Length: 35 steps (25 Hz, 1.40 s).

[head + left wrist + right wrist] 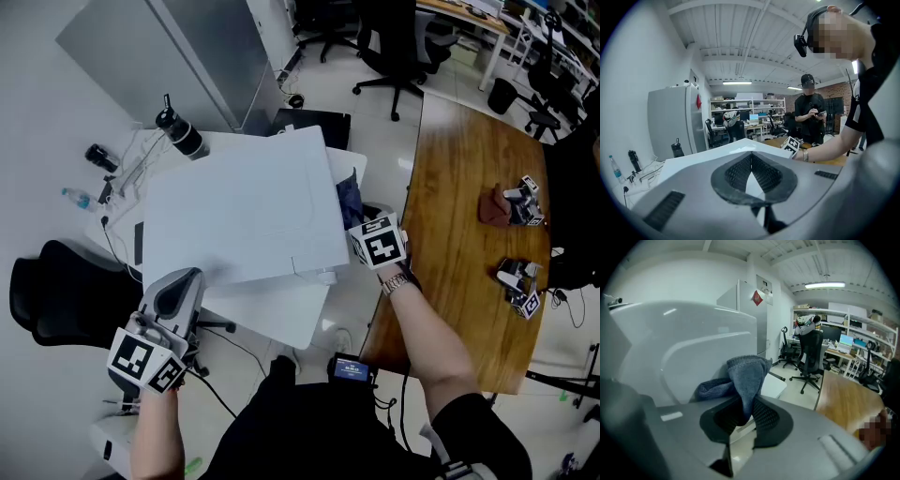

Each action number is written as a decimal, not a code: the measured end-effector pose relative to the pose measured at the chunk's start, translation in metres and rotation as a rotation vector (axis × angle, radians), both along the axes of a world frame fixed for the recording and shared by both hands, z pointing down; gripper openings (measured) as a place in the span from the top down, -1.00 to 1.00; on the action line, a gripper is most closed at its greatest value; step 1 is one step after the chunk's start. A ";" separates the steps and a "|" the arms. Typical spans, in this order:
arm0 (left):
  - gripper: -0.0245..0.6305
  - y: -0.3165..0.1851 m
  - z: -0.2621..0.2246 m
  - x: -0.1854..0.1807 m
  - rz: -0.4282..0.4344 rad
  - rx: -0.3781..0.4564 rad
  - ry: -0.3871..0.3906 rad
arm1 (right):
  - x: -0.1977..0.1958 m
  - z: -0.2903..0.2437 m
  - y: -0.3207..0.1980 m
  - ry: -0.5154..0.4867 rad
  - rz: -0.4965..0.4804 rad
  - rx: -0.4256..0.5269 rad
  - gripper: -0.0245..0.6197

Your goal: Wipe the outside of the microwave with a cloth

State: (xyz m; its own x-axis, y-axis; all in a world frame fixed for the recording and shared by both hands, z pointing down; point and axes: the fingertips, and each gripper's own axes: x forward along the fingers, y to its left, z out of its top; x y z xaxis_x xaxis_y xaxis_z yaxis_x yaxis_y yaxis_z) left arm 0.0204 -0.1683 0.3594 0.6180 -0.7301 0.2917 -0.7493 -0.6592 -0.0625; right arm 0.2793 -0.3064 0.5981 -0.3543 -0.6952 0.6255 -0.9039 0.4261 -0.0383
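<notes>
Cloth (746, 375) between right gripper's (744, 412) fingers (766, 416)

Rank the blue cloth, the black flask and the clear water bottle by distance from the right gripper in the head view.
1. Blue cloth, held in the right gripper's jaws, at the microwave's side.
2. Black flask, past the microwave's far corner.
3. Clear water bottle, at the picture's far left.

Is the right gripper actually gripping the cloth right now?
Touching. The right gripper view shows the blue cloth pinched between the two pads of the right gripper, its bulk standing up above them.
</notes>
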 end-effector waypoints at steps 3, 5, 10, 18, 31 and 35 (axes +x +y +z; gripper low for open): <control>0.91 0.000 0.002 -0.001 -0.012 -0.003 -0.006 | 0.000 0.012 -0.002 0.009 -0.004 -0.018 0.76; 0.91 0.000 0.002 -0.002 -0.019 -0.003 -0.008 | -0.001 0.020 -0.002 0.013 -0.008 -0.034 0.76; 0.91 0.003 0.004 -0.004 -0.040 -0.007 -0.014 | 0.001 0.042 -0.001 0.025 -0.009 -0.080 0.76; 0.91 0.009 0.010 -0.013 -0.074 -0.017 -0.014 | 0.009 0.061 0.002 0.051 0.002 -0.133 0.76; 0.91 0.013 0.003 -0.014 -0.043 0.015 0.054 | 0.031 0.017 0.029 0.068 0.053 -0.076 0.76; 0.91 0.017 -0.001 -0.015 -0.010 0.035 0.092 | 0.035 -0.009 0.049 0.080 0.080 -0.039 0.76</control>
State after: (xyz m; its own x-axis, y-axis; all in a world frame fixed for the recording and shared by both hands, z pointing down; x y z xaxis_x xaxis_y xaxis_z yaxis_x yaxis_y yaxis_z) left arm 0.0052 -0.1509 0.3586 0.6333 -0.7453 0.2084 -0.7597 -0.6501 -0.0163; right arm 0.3142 -0.2571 0.5893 -0.2467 -0.6941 0.6763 -0.9358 0.3521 0.0200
